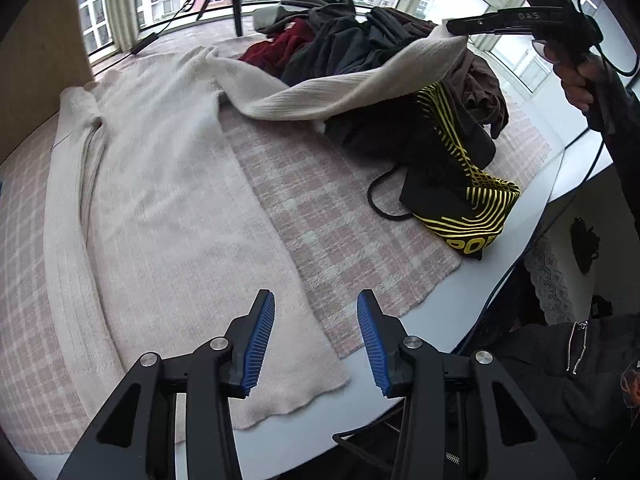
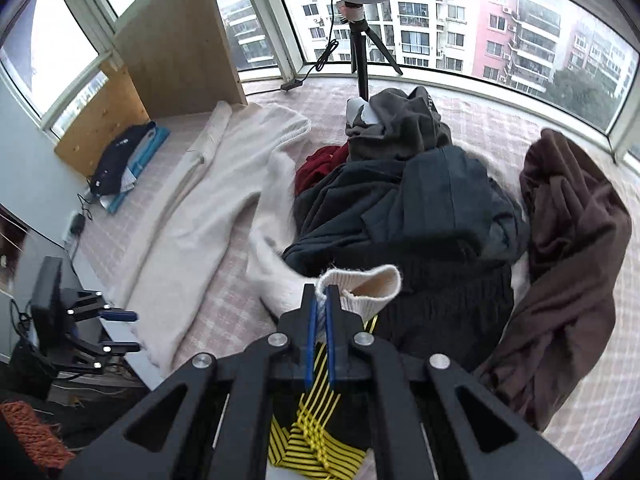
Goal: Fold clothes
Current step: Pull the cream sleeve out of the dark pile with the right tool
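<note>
- Our right gripper (image 2: 320,300) is clamped on the ribbed cuff (image 2: 370,286) of the cream sweater (image 1: 160,184); its blue ridged pads pinch the knit edge, and the cuff curls open in a soft loop just to the right of the fingertips.
- From the left wrist view, we see that sleeve (image 1: 360,84) lifted off the surface, stretching as a long ribbed band from the sweater's shoulder up to the right gripper (image 1: 456,26), held in a hand (image 1: 580,80).
- Our left gripper (image 1: 316,336) hangs with its jaws apart and nothing between them; the blue grooved pads (image 1: 260,344) sit just above the sweater's lower hem.
- The sweater's body lies flat and fuzzy ahead of the left gripper, its other sleeve laid straight along the left side.
- It rests on a pink and white checked woven cloth (image 1: 340,220) spread over a white desk (image 1: 400,412).
- Beyond the right gripper we see a crumpled pile: dark blue-grey garments (image 2: 420,200), a dark red one (image 2: 320,164), a grey one (image 2: 400,128) and a limp brown one (image 2: 568,240) to the right.
- Under the right gripper lies a black fabric with yellow stripes (image 2: 312,436).
</note>
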Demonstrator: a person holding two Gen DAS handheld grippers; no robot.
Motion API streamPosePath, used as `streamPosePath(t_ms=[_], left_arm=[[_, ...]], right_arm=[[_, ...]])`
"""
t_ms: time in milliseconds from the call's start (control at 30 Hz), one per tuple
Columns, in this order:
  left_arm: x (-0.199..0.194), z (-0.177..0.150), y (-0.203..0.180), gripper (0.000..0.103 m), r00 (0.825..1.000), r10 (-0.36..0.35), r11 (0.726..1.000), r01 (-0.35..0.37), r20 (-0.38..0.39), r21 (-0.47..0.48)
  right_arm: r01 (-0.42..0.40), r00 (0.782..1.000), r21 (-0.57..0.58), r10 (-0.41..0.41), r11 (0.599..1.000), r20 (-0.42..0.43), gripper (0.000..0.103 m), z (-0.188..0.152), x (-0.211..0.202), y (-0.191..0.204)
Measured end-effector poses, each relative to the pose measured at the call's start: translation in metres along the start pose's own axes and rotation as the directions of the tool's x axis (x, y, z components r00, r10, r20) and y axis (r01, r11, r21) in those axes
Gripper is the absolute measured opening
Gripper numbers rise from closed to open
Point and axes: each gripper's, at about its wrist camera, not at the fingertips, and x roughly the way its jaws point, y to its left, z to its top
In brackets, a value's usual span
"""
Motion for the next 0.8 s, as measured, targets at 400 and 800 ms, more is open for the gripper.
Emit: streamPosePath(t_ms=[400, 800], left_arm=[[0.019, 0.031, 0.007, 0.050, 0.952, -0.305, 0.940, 0.307, 0.034, -0.149], [0.065, 0.055, 0.031, 0.052, 0.944, -0.329, 0.808, 0.298, 0.031, -0.509]], right_arm=[[-0.230, 0.972, 0.207, 0.235, 0.951, 0.001, 0.004, -0.105, 0.016, 0.053], [-0.143, 0.989, 0.084, 0.145, 0.986, -0.020, 0.004, -0.120, 0.023, 0.089]])
